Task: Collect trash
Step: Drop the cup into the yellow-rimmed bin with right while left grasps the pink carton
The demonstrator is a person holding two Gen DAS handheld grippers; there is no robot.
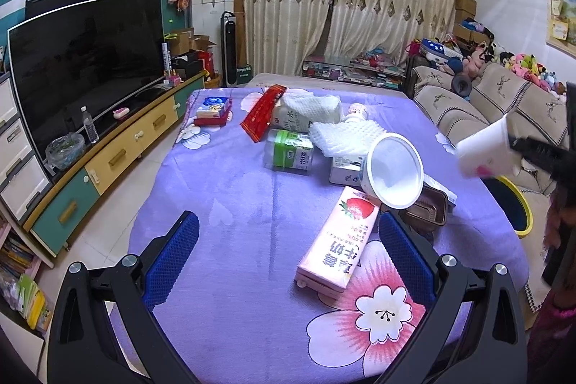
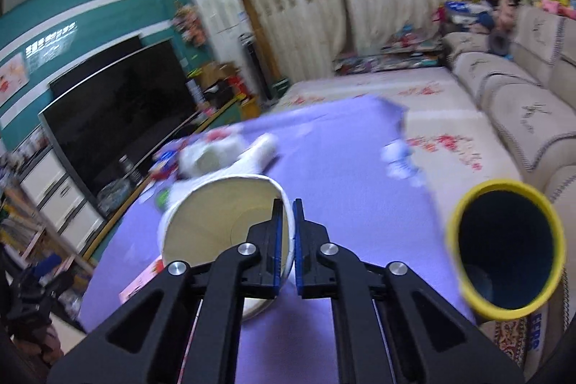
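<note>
Right gripper (image 2: 287, 222) pinches paper cup (image 2: 223, 225) rim, mid-carry. Bin (image 2: 504, 251) at 3 o'clock; next: swing over, release. Left gripper (image 1: 288, 261) wide, empty.

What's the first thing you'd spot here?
The right claw pinching the wall of a white paper cup, held up beside the yellow-rimmed bin. Then the pink strawberry milk carton lying on the purple flowered tablecloth, between the open left claw's fingers.

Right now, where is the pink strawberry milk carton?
In the left wrist view the pink milk carton lies flat on the purple tablecloth, right of centre, just in front of a tipped white cup.
</note>
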